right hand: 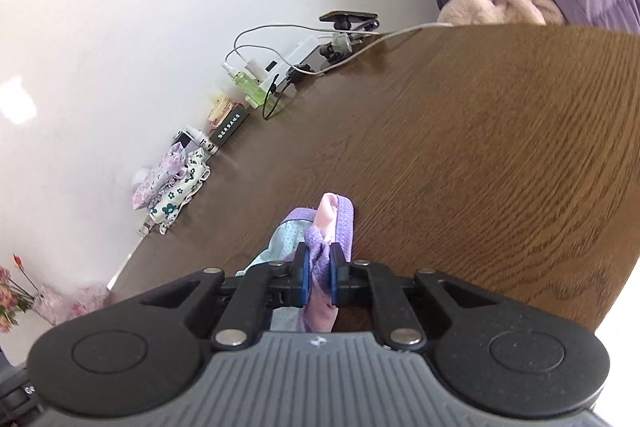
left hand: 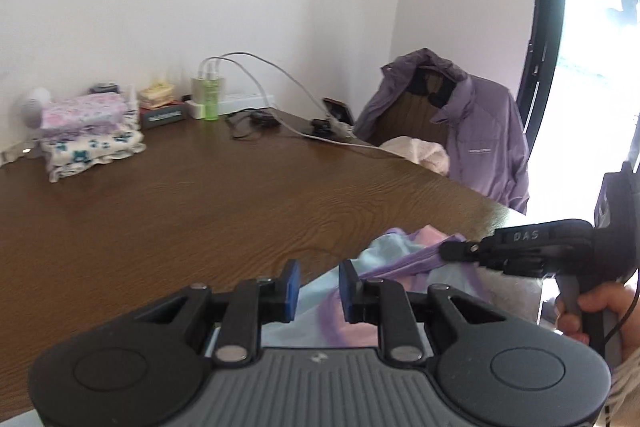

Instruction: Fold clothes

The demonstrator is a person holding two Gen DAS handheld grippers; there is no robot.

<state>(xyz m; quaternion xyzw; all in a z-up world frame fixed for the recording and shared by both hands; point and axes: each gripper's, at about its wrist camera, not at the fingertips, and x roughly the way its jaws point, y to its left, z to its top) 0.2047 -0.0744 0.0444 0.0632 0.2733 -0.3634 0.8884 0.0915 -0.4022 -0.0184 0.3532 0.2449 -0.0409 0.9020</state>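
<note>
A small pastel garment [left hand: 384, 255], light blue, pink and purple, lies bunched at the near edge of the brown wooden table [left hand: 200, 195]. In the left wrist view my right gripper [left hand: 452, 251] comes in from the right, shut on the garment's purple waistband, with a hand on its handle. The right wrist view shows the same grip: the blue pads of my right gripper [right hand: 319, 277] pinch purple and pink cloth of the garment [right hand: 340, 223], which stands up in front of them. My left gripper [left hand: 320, 287] hovers over the garment's near side, pads a little apart with nothing between them.
A stack of folded patterned clothes [left hand: 88, 131] sits at the table's far left by the wall. Boxes, a green bottle [left hand: 211, 99], chargers, cables and a phone on a stand [left hand: 338, 111] line the back. A chair with a purple jacket [left hand: 480, 131] and pink fleece [left hand: 420, 153] stands beyond the right edge.
</note>
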